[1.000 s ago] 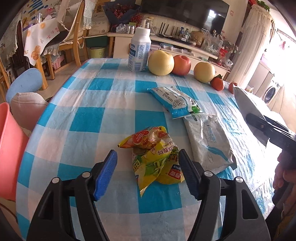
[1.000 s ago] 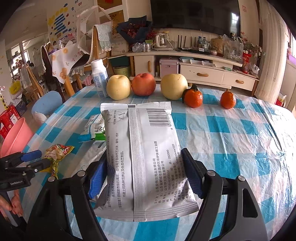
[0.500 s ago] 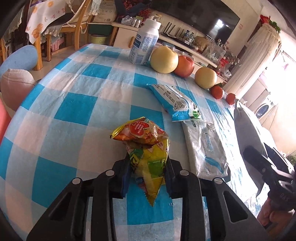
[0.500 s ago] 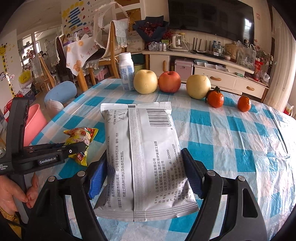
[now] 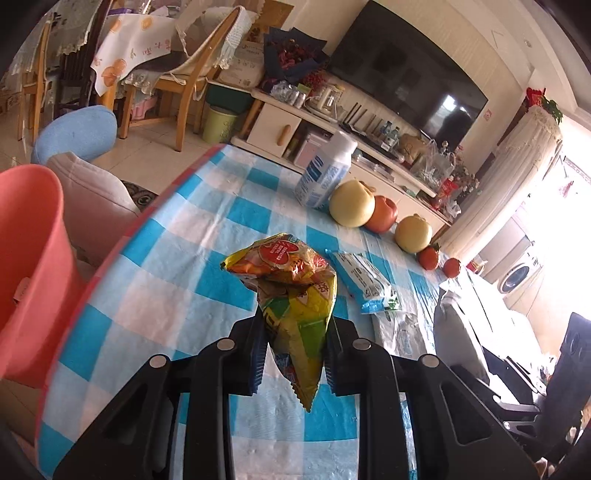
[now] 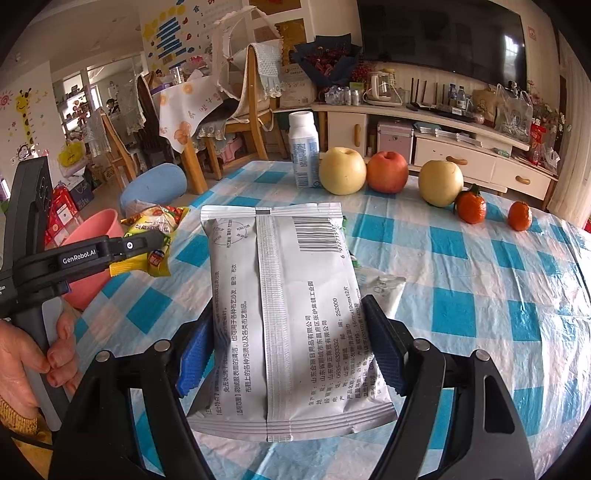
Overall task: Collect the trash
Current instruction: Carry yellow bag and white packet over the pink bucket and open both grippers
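Your left gripper [image 5: 295,347] was clamped on the yellow snack wrapper [image 5: 291,291], which hung clear of the worktop [image 5: 177,258] near its left edge; from the right wrist view the same wrapper [image 6: 155,236] sat in the black jaws just above the pink bin [image 6: 94,251], which stood beside the worktop. Your right gripper [image 6: 291,354] was closed against both sides of the silver pouch [image 6: 288,314], printed back and barcode facing the camera, held above the cloth.

The worktop wore a blue-and-white checked cloth under a clear plastic cover. Two more pieces of trash lay on it: a blue-and-white packet [image 5: 364,280] and, just beyond it, a flat white sachet [image 5: 402,332], partly hidden behind the pouch in the right view. Along the far edge stood a white bottle [image 6: 303,151], then a yellow apple [image 6: 342,170], a red apple [image 6: 388,172] touching it, another yellow apple [image 6: 440,183], and two tangerines [image 6: 471,208].

Beyond, a long cream TV cabinet [image 6: 454,147] carried a dark television [image 6: 439,33]. Wooden chairs [image 6: 255,110] draped with cloths stood to the left, with a blue cushion [image 6: 155,188] lower down, and a washing machine [image 5: 521,273] showed at the bright right side.
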Demonstrator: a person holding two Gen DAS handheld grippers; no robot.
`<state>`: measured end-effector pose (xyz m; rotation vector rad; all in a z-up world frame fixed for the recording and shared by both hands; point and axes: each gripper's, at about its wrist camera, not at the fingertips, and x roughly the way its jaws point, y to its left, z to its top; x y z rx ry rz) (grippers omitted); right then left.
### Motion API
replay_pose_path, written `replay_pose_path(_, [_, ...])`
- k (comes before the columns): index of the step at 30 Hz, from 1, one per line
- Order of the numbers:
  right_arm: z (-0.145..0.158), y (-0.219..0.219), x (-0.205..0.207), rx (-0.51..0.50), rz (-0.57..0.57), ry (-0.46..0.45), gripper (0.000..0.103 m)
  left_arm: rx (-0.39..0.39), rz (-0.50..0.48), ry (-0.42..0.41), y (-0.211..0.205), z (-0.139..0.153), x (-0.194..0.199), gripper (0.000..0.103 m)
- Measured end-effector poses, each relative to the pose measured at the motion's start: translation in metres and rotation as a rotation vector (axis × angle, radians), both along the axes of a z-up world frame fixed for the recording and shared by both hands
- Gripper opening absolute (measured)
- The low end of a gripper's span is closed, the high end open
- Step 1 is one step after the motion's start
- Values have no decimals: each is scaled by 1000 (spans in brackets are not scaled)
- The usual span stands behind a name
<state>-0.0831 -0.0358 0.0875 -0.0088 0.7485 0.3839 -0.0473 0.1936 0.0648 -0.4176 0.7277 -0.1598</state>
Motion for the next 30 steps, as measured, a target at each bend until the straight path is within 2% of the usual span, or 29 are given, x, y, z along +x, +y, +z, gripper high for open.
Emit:
replay_pose_path(3, [4, 18, 1, 37, 36, 13, 76, 25, 49, -36, 21, 14, -10, 27])
replay_pose_path(9, [24, 72, 5, 102, 140, 15, 76, -1, 206, -73, 85, 30, -30, 27])
replay_pose_path(12, [35, 106, 9, 122, 197, 9, 76, 7, 325, -66, 122, 31, -42, 27])
replay_pose_path(16, [46, 157, 17, 154, 275, 13, 76, -33, 461, -57, 167, 28, -58, 27])
replay_pose_path(19, [52, 198, 24, 186, 338, 34, 76, -16, 549, -39, 191, 25, -67, 27])
replay_pose_path(24, [56, 263, 31, 212, 426, 67, 76, -51, 618, -3, 219, 14, -75, 27])
replay_pose_path(30, [38, 312, 39, 227, 459, 144, 77, -104, 651, 57, 240, -1, -75, 28])
